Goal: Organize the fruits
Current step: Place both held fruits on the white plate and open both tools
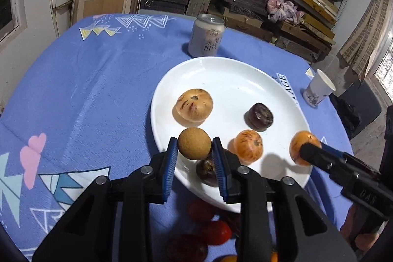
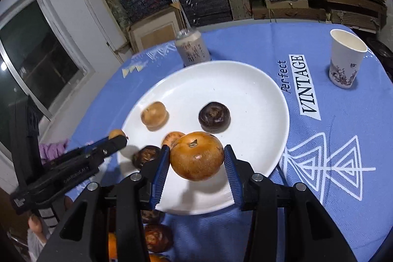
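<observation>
Fruit filled both my tongs above the white plate (image 2: 258, 95): my left gripper (image 1: 194, 147) clenched a small tan fruit (image 1: 194, 143), my right gripper (image 2: 196, 158) a bigger orange fruit (image 2: 196, 158). Four more fruits lay on the plate.

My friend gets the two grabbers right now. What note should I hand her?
Left gripper: shut on a small round tan fruit, above the white plate's near rim.
Right gripper: shut on a big orange fruit, also over the plate.
Done: four fruits lie on the plate, two orange, two dark.
Left: set both held fruits down, then fetch the loose fruits on the blue cloth in front of the plate.
</observation>
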The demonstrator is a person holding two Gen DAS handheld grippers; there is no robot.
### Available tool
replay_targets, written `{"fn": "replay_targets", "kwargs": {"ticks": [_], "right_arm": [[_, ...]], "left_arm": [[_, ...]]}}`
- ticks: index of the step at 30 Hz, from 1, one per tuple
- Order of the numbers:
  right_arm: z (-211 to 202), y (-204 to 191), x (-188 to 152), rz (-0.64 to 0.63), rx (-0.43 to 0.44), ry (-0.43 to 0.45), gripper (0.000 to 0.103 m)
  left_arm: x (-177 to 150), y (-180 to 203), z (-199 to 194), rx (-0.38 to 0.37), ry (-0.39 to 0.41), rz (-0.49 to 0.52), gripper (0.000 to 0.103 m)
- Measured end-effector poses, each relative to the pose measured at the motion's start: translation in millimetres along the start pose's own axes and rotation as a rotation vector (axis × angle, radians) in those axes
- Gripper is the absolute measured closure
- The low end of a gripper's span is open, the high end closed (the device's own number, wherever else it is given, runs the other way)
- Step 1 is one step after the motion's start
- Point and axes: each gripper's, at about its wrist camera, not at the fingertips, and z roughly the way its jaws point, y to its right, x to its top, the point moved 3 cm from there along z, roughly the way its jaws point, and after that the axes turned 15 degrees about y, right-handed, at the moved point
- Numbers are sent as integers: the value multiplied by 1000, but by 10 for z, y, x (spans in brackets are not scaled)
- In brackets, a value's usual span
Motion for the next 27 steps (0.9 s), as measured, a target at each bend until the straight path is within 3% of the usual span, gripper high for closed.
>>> {"fn": "replay_targets", "kwargs": {"ticks": [9, 11, 14, 20, 27], "right_arm": [[162, -14, -120, -82, -62, -30, 56], [184, -5, -153, -88, -63, -38, 56], [134, -8, -137, -101, -70, -22, 55], [-58, 15, -21, -70, -35, 25, 51], [-303, -14, -49, -32, 14, 61, 40]], "left_arm": [[2, -15, 257, -11, -32, -4, 74], [10, -17, 229, -13, -27, -9, 61], [10, -12, 195, -12, -21, -9, 58], [15, -19, 120, 0, -11, 6, 58], [-47, -427, -235, 10, -1, -87, 55]]}}
